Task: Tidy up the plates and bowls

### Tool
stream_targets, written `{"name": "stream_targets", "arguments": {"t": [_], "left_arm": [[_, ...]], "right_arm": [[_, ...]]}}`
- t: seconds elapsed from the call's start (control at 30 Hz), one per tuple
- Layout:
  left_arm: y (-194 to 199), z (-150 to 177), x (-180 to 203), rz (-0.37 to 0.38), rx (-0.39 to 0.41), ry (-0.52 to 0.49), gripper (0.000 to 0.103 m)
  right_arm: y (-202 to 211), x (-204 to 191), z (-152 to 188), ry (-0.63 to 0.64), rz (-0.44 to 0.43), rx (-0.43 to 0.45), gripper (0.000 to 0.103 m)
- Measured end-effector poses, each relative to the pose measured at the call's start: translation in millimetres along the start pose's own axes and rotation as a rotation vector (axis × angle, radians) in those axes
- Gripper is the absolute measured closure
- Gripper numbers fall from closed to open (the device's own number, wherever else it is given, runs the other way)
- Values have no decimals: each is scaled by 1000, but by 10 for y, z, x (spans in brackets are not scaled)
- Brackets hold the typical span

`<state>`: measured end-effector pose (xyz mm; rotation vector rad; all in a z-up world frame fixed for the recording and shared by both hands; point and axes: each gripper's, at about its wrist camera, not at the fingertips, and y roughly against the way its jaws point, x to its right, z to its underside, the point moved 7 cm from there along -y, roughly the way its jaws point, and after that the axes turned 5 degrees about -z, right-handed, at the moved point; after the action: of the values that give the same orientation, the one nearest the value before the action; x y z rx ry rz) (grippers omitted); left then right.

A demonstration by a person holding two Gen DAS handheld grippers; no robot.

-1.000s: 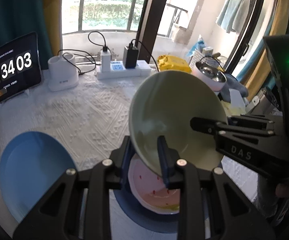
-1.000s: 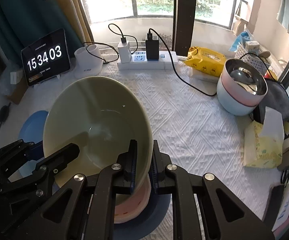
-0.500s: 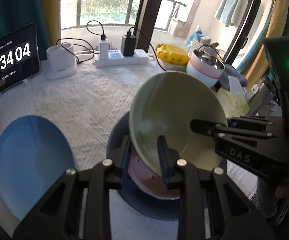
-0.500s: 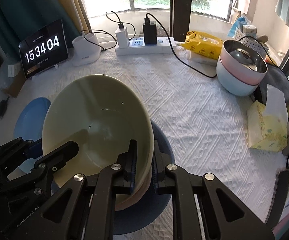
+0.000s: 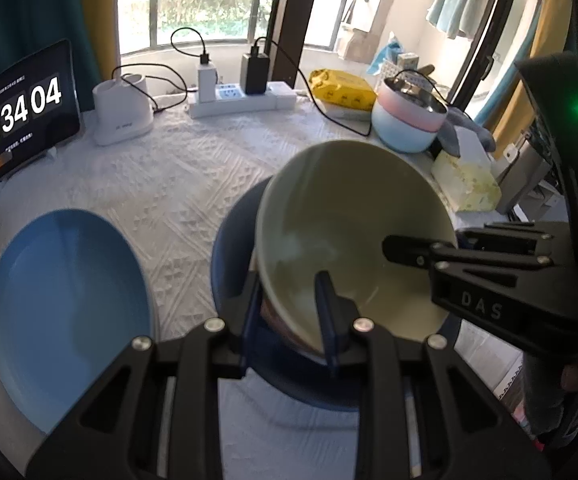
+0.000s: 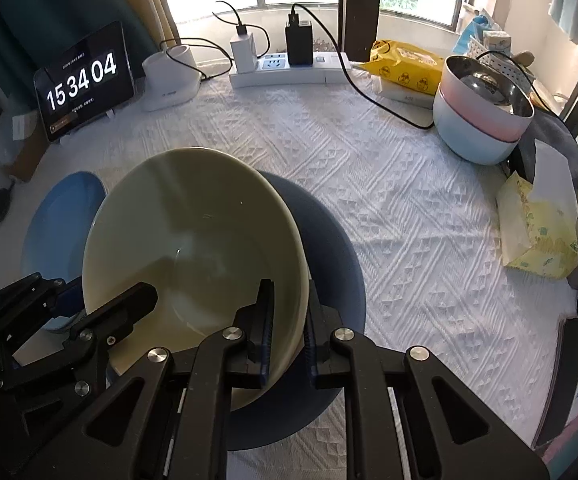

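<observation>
A pale green bowl [image 5: 349,220] [image 6: 193,232] is held tilted by its rim from two sides. My left gripper [image 5: 289,292] [image 6: 103,292] is shut on its near-left rim. On the opposite rim my right gripper [image 6: 289,292] [image 5: 425,240] is shut as well. The green bowl sits low over a pink bowl [image 5: 275,314], of which only a sliver shows. Both rest over a dark blue plate [image 5: 229,248] [image 6: 329,240]. To the left a light blue plate [image 5: 69,288] [image 6: 61,220] lies flat on the white cloth.
At the back stand a tablet clock [image 6: 83,80], a white holder [image 6: 169,76] and a power strip [image 6: 289,68] with cables. On the right are stacked pink and light blue bowls [image 6: 481,120], a yellow wipes pack [image 6: 405,68] and a tissue pack [image 6: 541,236].
Both grippers have come down with the green bowl. It now covers the inside of the pink bowl, which showed plainly a second ago.
</observation>
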<state>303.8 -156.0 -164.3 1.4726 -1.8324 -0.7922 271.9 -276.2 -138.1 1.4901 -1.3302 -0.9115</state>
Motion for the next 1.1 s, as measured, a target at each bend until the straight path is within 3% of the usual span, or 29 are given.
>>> {"name": "stream_targets", "arguments": {"t": [0.63, 1.1], "left_arm": [[11, -10, -50, -1, 3, 8, 72], [149, -91, -36, 23, 33, 2, 72]], "right_arm": [[-21, -39, 44, -6, -17, -32, 78], [207, -13, 22, -1, -12, 43, 72]]}}
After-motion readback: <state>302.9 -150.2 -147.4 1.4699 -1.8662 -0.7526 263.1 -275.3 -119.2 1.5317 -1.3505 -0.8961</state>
